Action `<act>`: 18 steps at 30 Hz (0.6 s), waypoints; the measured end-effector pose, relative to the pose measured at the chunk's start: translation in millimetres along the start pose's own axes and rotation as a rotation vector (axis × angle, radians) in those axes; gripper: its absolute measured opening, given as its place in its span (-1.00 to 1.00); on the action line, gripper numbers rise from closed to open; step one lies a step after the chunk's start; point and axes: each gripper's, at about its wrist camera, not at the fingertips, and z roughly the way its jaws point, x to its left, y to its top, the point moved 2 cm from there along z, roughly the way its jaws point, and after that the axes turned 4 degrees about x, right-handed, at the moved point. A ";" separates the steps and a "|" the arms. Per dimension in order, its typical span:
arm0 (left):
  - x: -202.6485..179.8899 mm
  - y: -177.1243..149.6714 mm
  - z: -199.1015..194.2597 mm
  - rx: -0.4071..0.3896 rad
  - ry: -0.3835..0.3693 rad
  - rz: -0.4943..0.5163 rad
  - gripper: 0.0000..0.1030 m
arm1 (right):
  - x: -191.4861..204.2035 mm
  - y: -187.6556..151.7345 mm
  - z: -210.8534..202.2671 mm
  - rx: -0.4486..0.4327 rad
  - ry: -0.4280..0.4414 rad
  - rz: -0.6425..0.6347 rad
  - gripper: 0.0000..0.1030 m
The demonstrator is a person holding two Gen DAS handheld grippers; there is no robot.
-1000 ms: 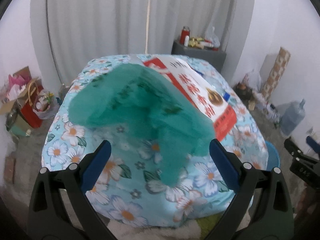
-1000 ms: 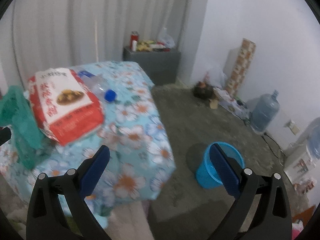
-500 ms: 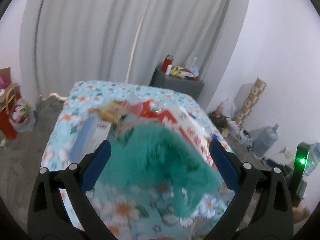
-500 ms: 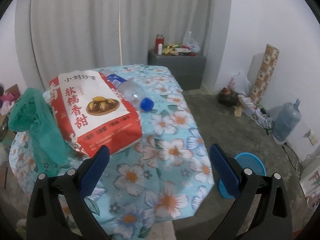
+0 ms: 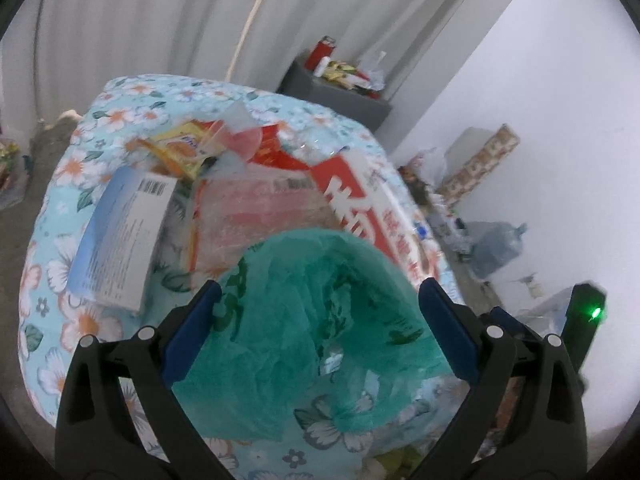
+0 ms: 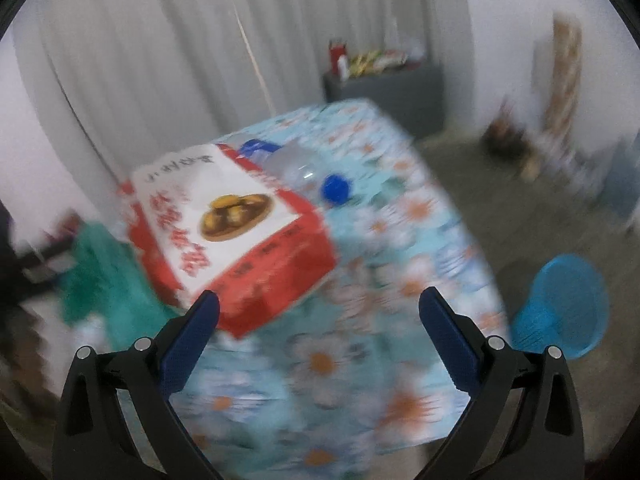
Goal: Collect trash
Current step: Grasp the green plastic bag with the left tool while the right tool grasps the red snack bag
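Both claws have swung closer over the flowered surface [image 5: 100, 120] since a second ago. On it lie, by size, a green bag [image 5: 304, 320] at the near edge, a red-and-white snack bag [image 6: 232, 236] beside it, a pale blue box [image 5: 120, 236], a clear bottle [image 6: 300, 168]. Left claw [image 5: 320, 332] and right claw [image 6: 320, 336] are both released, holding nothing.

A crumpled green plastic bag [image 5: 320, 320] lies low in the frame's centre, mouth gaping. Above it sprawl a red-and-white snack bag [image 5: 372, 216], a pale blue box [image 5: 120, 236] at left, a yellow wrapper [image 5: 180, 150], and a blue-capped clear bottle [image 6: 304, 172].
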 end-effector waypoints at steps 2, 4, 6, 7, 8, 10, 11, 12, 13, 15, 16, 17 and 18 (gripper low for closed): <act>-1.7 -7.5 6.1 0.000 0.082 0.029 0.83 | -5.7 3.0 11.3 0.056 0.137 0.097 0.88; -1.6 -11.5 13.9 0.008 0.150 0.052 0.83 | -9.4 5.7 21.4 0.086 0.232 0.160 0.88; 0.0 -15.5 19.0 0.017 0.178 0.052 0.83 | -12.1 8.4 31.8 0.108 0.318 0.224 0.85; 1.2 -16.4 20.0 0.019 0.179 0.046 0.83 | -12.8 9.9 36.3 0.116 0.349 0.247 0.84; 2.2 -17.4 20.5 0.020 0.177 0.040 0.83 | -13.3 11.4 40.5 0.124 0.379 0.272 0.83; 5.7 -19.3 20.3 0.013 0.171 0.027 0.83 | -14.5 14.0 49.6 0.146 0.446 0.329 0.83; 7.3 -19.4 20.6 0.008 0.174 0.027 0.75 | -14.6 14.6 57.3 0.164 0.479 0.361 0.81; 7.1 -20.2 19.7 0.004 0.177 0.031 0.67 | -14.6 15.4 63.0 0.178 0.500 0.383 0.77; 8.5 -21.0 19.4 0.007 0.188 0.036 0.43 | -15.5 15.3 67.2 0.188 0.518 0.400 0.75; 11.9 -22.9 21.8 0.019 0.199 0.034 0.26 | -16.2 15.0 75.9 0.206 0.542 0.434 0.71; 14.3 -24.0 22.0 0.022 0.192 0.026 0.19 | -16.2 16.4 78.7 0.209 0.549 0.448 0.68; 15.9 -25.2 21.5 0.023 0.184 0.017 0.10 | -16.7 16.6 80.5 0.207 0.555 0.457 0.59; 17.5 -26.2 20.7 0.024 0.176 0.009 0.07 | -17.4 16.7 81.3 0.205 0.557 0.467 0.49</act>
